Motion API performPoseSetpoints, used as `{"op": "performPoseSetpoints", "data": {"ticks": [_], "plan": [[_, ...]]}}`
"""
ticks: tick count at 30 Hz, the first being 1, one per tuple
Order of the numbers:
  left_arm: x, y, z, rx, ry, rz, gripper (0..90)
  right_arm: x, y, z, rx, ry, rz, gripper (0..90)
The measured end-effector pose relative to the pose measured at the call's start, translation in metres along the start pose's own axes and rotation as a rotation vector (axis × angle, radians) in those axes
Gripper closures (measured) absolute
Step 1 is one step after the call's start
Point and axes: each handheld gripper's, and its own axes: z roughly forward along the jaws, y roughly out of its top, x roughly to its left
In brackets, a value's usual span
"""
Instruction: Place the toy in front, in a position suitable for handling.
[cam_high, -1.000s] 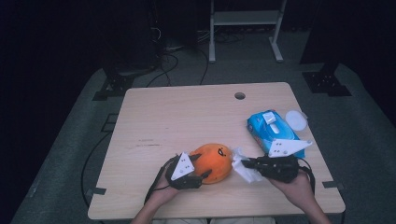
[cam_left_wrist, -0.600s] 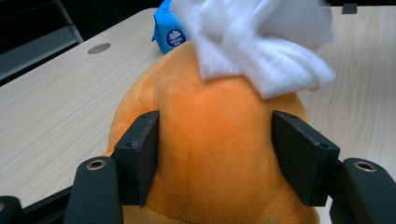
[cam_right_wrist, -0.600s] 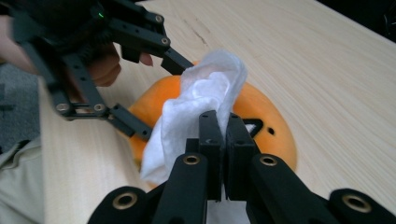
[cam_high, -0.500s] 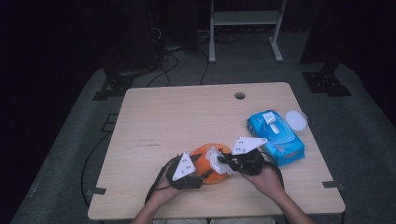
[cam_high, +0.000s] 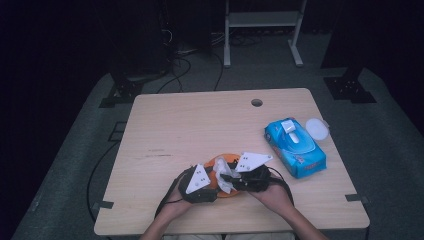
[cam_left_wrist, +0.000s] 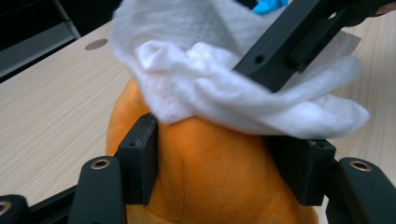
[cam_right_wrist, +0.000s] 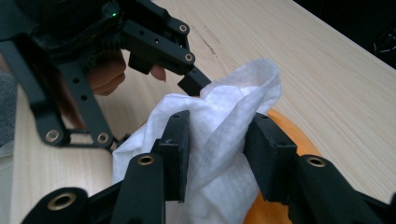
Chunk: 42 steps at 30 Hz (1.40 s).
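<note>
An orange soft, rounded thing (cam_high: 227, 160) lies at the near middle of the table, and my left gripper (cam_high: 215, 184) is shut on its sides (cam_left_wrist: 210, 182). A white wipe (cam_high: 223, 176) is draped over its top (cam_left_wrist: 224, 79). From the right, my right gripper (cam_high: 231, 178) reaches onto it. Its jaws have just been opening and now stand apart, with the bunched wipe (cam_right_wrist: 224, 135) loose between them, at the right gripper (cam_right_wrist: 217, 149). The orange surface (cam_right_wrist: 289, 135) peeks out under the wipe. Both grippers are held by a person's hands.
A blue pack of wipes (cam_high: 295, 147) lies to the right, with a round white lid (cam_high: 316, 129) behind it. The wooden table (cam_high: 200, 125) has a cable hole (cam_high: 256, 102) near its far edge. Dark floor and a metal stand lie beyond.
My right gripper carried the wipe leftward from beside the blue pack onto the orange thing, and its jaws have parted. The left gripper has stayed put, gripping the orange thing.
</note>
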Motion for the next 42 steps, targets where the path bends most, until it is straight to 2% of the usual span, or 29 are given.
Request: {"op": "performPoseSetpoints", "data": {"ticks": [3,5,8,10,12,15,16,18,21,22,23,24,25,29,30,31,32,34,35,38,39,40,42], "plan": [[0.0,0.0,0.001,0.008,0.004,-0.001,37.6,0.001,0.0,0.007,-0.003,-0.012,0.003,58.8],[0.0,-0.001,0.001,0.012,0.003,-0.008,37.6,0.004,0.0,0.01,0.008,-0.042,-0.021,60.5],[-0.001,-0.001,0.001,0.018,0.004,0.002,37.2,0.012,0.002,0.015,0.032,-0.082,-0.067,76.1],[-0.002,-0.001,0.002,0.02,0.004,-0.003,34.5,0.014,0.002,0.015,0.047,-0.093,-0.077,79.9],[-0.001,-0.001,0.003,0.009,0.012,-0.012,29.3,0.012,0.001,0.014,0.044,-0.094,-0.061,81.4],[0.002,0.0,0.002,-0.008,0.035,-0.021,23.6,0.003,-0.002,0.006,0.02,-0.089,0.001,82.3],[0.002,0.0,0.002,-0.008,0.035,-0.021,21.7,0.003,-0.002,0.006,0.02,-0.089,0.001,82.3],[0.002,0.0,0.001,-0.011,0.047,-0.023,20.4,-0.006,-0.007,-0.006,0.0,-0.106,0.044,82.5],[0.003,0.0,0.0,-0.01,0.047,-0.024,21.7,-0.019,-0.016,-0.018,0.007,-0.134,0.081,82.5],[0.003,0.0,0.0,-0.01,0.047,-0.024,22.9,-0.019,-0.016,-0.018,0.007,-0.134,0.081,82.5],[0.003,0.0,0.0,-0.008,0.051,-0.021,24.1,-0.028,-0.024,-0.026,0.017,-0.159,0.104,82.5],[0.004,0.0,-0.001,-0.007,0.052,-0.017,24.1,-0.028,-0.024,-0.026,0.017,-0.159,0.104,82.5],[0.005,-0.002,-0.001,-0.007,0.051,-0.024,25.9,-0.035,-0.031,-0.031,0.047,-0.173,0.115,82.5],[0.007,-0.003,-0.001,0.003,0.055,-0.028,26.3,-0.036,-0.037,-0.036,0.044,-0.141,0.125,82.5],[0.008,-0.003,-0.001,0.003,0.055,-0.039,26.4,-0.028,-0.033,-0.036,0.023,-0.09,0.117,82.5],[0.01,-0.005,0.0,-0.002,0.054,-0.058,26.4,-0.021,-0.029,-0.033,0.009,-0.059,0.096,82.5],[0.011,-0.005,0.0,-0.001,0.052,-0.06,26.5,-0.014,-0.025,-0.029,0.013,-0.046,0.066,82.4],[0.013,-0.006,0.0,0.001,0.049,-0.051,28.4,-0.001,-0.02,-0.022,0.04,-0.07,-0.006,82.4],[0.013,-0.006,0.0,0.001,0.049,-0.051,28.8,-0.001,-0.02,-0.022,0.04,-0.07,-0.006,82.4],[0.019,-0.01,-0.001,-0.009,0.036,-0.086,29.2,-0.017,-0.027,-0.023,0.035,-0.098,0.062,82.5],[0.019,-0.01,-0.001,-0.009,0.036,-0.086,29.2,-0.017,-0.027,-0.023,0.035,-0.098,0.062,82.5],[0.02,-0.011,-0.001,-0.01,0.033,-0.094,29.2,-0.032,-0.037,-0.026,0.066,-0.162,0.089,82.5],[0.021,-0.011,0.0,-0.011,0.031,-0.095,29.2,-0.04,-0.046,-0.027,0.082,-0.171,0.127,82.5]]}}
